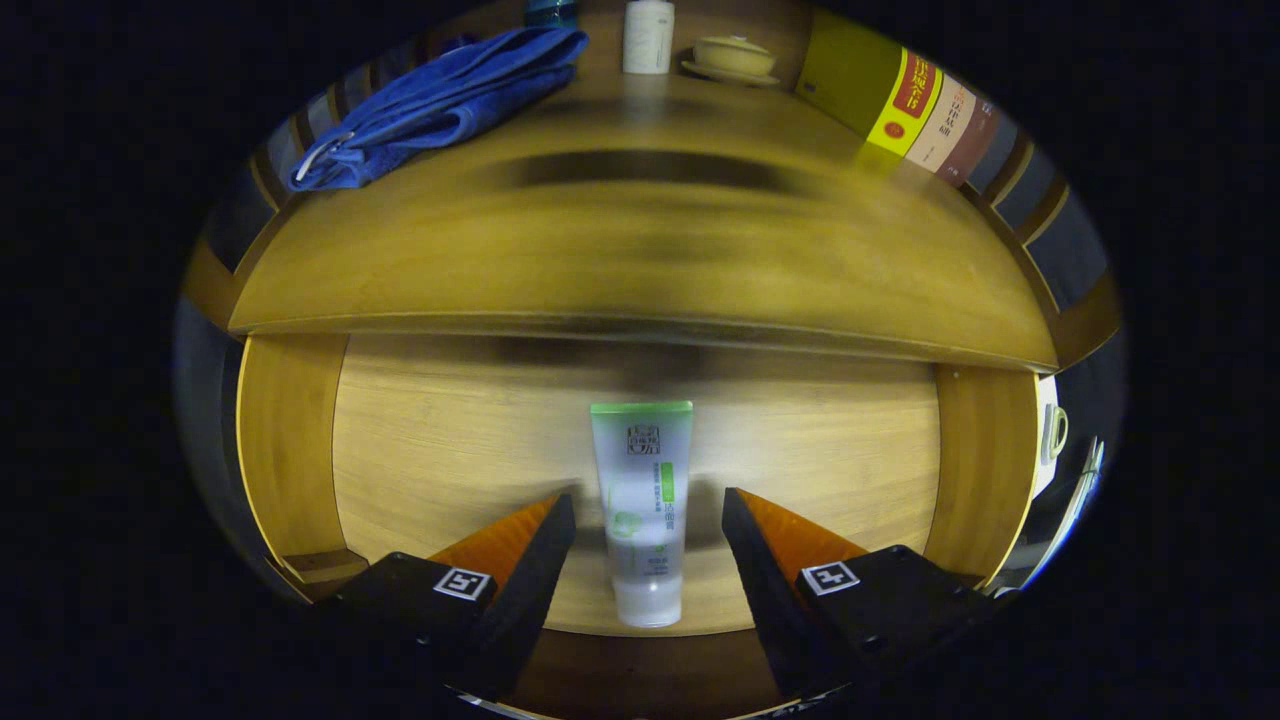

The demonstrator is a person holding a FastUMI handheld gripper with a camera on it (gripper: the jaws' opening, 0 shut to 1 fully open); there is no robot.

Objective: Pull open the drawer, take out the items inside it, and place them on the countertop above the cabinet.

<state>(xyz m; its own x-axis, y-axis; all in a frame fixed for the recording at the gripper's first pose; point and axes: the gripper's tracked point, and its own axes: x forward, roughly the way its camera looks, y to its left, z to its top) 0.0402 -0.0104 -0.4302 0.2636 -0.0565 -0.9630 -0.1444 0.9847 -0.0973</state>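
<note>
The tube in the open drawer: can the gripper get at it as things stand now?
Probably yes. The tube lies flat on the drawer floor between the gripper's open fingers, with a gap on each side. Nothing lies around it, and the countertop edge sits beyond it, not over the fingers.

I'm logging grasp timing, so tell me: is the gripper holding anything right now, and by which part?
Nothing is held. The gripper is open, its fingers either side of the tube lying in the open drawer, with gaps on both sides.
</note>
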